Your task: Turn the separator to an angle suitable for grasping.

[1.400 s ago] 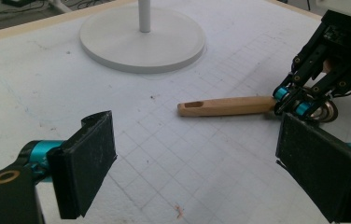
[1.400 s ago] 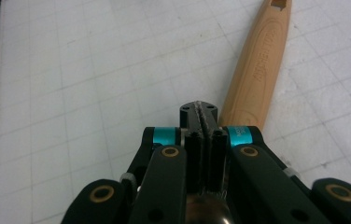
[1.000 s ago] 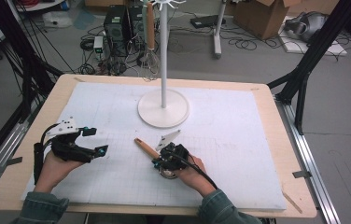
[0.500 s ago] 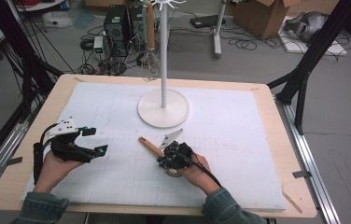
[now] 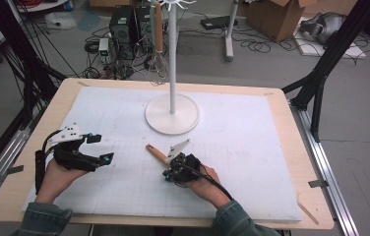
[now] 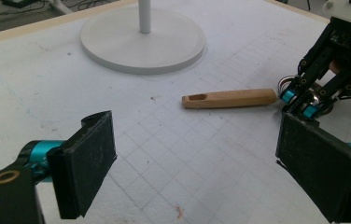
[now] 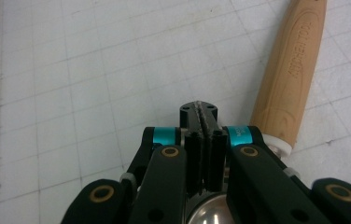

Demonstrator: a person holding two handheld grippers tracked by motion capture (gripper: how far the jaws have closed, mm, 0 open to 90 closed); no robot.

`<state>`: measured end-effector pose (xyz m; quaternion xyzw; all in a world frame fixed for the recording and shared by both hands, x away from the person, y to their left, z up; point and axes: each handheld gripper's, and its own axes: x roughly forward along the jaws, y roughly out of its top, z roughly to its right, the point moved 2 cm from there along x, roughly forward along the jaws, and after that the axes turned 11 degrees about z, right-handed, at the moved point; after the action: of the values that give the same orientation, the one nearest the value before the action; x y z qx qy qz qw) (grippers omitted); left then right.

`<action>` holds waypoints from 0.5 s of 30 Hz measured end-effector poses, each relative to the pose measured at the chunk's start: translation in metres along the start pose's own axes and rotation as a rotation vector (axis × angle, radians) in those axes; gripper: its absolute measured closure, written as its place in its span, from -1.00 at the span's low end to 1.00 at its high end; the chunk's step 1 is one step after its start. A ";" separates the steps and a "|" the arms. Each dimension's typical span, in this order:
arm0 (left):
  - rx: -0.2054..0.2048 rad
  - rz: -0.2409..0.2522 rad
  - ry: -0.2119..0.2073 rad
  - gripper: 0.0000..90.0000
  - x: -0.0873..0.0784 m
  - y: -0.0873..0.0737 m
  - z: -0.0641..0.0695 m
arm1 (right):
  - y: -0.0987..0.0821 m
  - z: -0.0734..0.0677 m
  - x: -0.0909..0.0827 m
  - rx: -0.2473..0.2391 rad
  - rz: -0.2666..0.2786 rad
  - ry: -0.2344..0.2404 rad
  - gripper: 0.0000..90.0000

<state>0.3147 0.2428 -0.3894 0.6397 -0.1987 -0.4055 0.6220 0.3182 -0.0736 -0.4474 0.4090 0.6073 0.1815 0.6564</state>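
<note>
Nothing is moved since the earlier frame. Left tool (image 5: pixel 99 149) is held apart near the table's (image 5: pixel 281 147) left edge. Right tool (image 7: pixel 201 112) is pressed together beside the wooden handle (image 7: pixel 292 79).

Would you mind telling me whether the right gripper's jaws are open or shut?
Shut. In the right gripper view the right gripper has its two jaws pressed flat together, with nothing between them; the wooden handle lies on the mat beside them.
</note>
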 end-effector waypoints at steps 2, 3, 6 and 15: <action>0.002 -0.001 0.001 -0.72 0.000 0.000 0.000 | 0.000 0.001 -0.002 -0.002 -0.003 -0.008 0.99; 0.002 -0.001 0.000 -0.72 0.000 0.000 0.000 | -0.001 0.001 -0.002 -0.002 -0.001 -0.013 0.99; -0.002 0.000 0.002 -0.72 0.000 0.000 0.000 | -0.002 0.003 -0.004 -0.006 -0.007 -0.021 0.99; -0.002 0.000 0.003 -0.72 0.000 0.000 0.000 | -0.006 0.009 -0.013 -0.001 -0.023 -0.048 0.99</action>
<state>0.3148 0.2431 -0.3894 0.6396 -0.1972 -0.4048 0.6230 0.3222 -0.0894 -0.4447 0.4058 0.5959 0.1644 0.6732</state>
